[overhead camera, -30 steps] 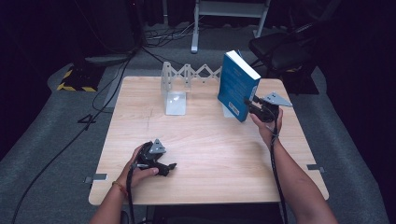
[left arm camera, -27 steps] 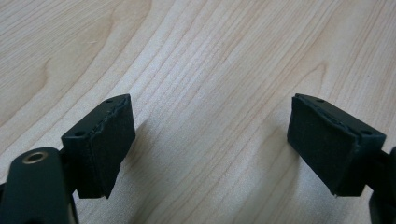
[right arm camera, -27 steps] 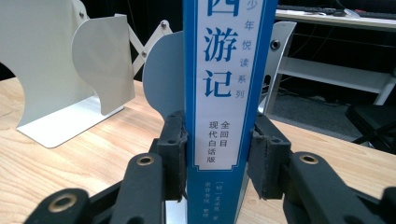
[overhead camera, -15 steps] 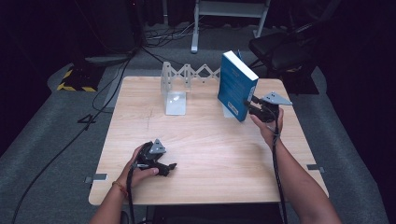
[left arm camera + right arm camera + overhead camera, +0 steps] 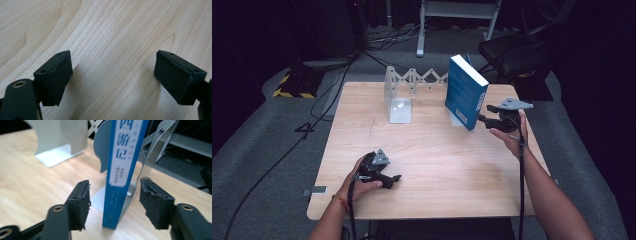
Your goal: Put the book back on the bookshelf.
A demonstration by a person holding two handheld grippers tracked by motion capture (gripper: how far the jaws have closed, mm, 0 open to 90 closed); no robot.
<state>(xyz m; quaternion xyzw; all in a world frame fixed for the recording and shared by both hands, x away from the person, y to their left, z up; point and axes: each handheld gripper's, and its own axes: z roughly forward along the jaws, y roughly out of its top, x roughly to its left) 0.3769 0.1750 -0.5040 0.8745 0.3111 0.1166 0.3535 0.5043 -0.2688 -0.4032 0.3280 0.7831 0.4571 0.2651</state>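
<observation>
Book (image 5: 464, 92): blue, upright on the table (image 5: 427, 150) at its far right, leaning between bookend plates of the rack (image 5: 412, 82).
Right gripper (image 5: 113, 207): jaws apart, one either side of the spine, not touching.
Left gripper (image 5: 113, 75): jaws apart, idle over bare wood at the near edge.
Step, as judged: book just released or about to be gripped. Next move calls for squeezing squarely on both covers, or backing straight off.

Blue book (image 5: 465, 91) upright against metal bookend (image 5: 152, 152)

right gripper (image 5: 484, 120) eased slightly back from the blue book (image 5: 465, 92), jaws now apart
</observation>
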